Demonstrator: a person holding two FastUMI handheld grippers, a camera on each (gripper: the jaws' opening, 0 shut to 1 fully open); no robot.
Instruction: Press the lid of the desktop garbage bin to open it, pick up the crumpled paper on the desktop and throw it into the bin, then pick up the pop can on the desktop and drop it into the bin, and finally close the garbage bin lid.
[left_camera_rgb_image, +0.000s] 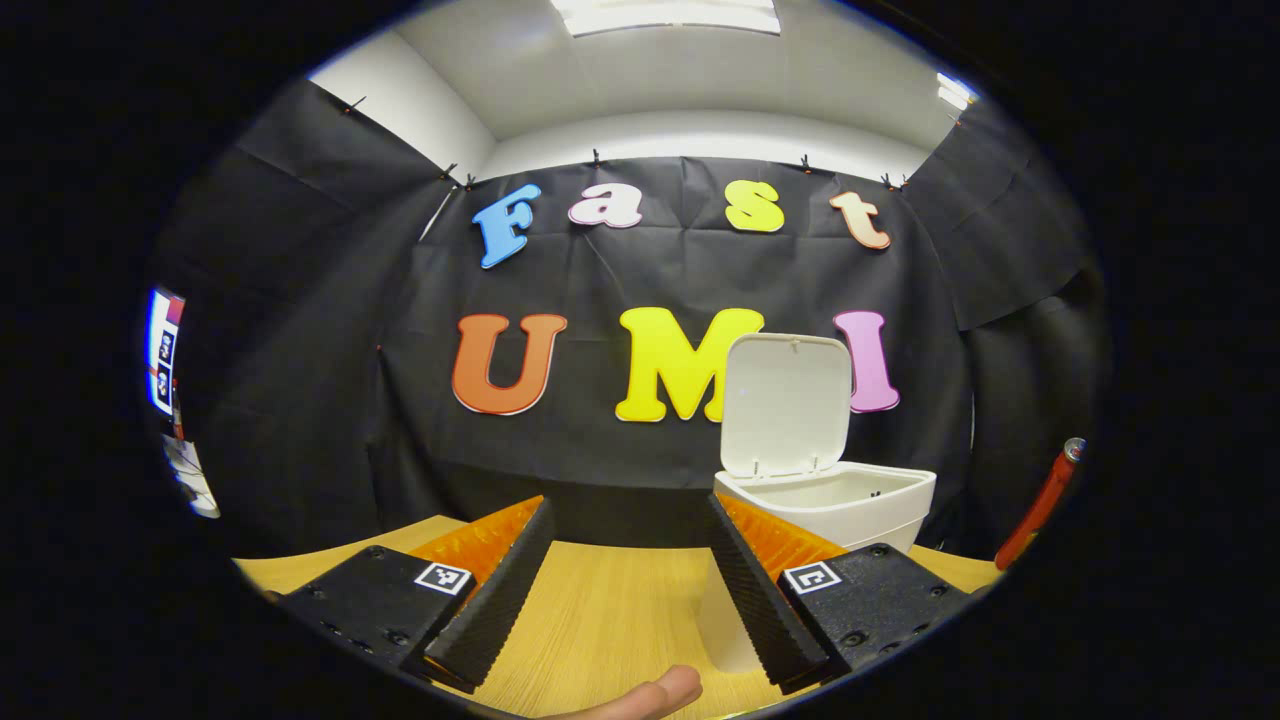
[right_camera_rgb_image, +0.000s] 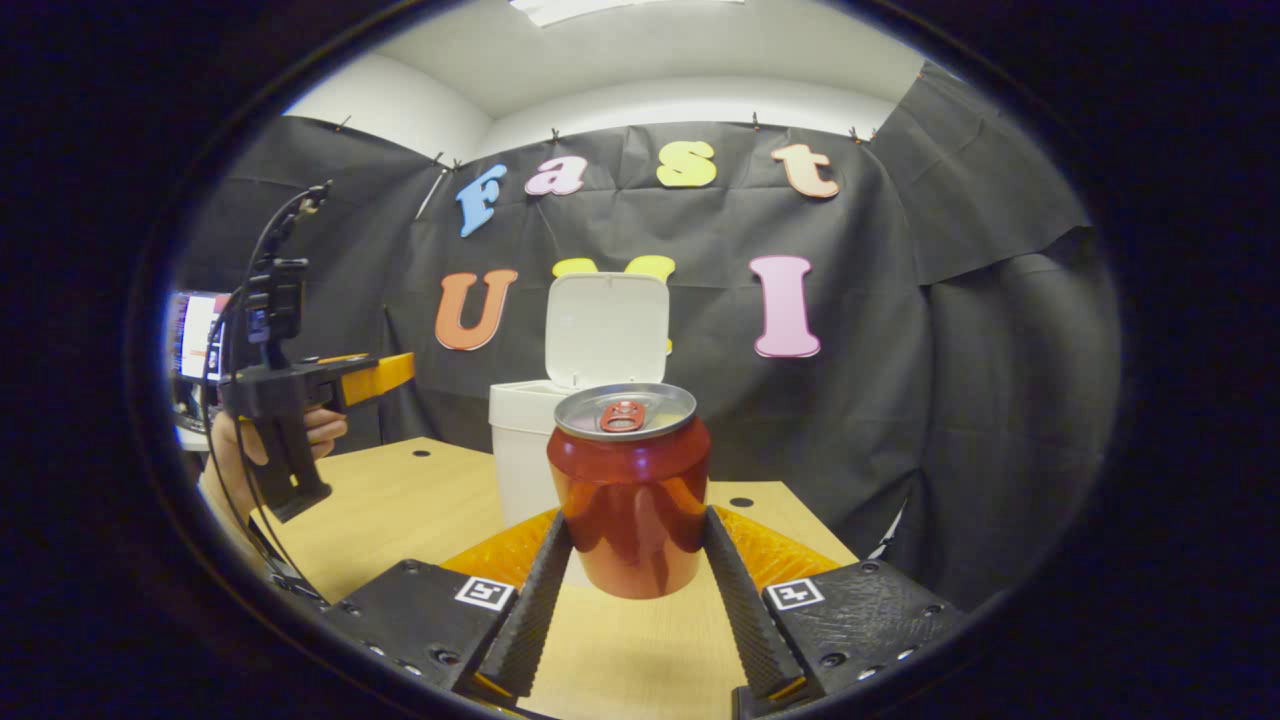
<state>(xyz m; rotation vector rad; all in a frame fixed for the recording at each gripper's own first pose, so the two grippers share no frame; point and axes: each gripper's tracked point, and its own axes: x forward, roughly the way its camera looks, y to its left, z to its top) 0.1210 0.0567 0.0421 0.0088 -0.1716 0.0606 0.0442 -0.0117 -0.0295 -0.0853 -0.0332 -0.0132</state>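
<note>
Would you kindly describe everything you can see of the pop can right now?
The pop can is a glossy red metal can with a silver top and a red pull tab, unopened as far as the tab shows. It stands upright, lifted above the wooden table, held between the fingers of the right claw, which press on its lower sides. In the right gripper view it sits in front of the white bin, whose lid stands open.
</note>
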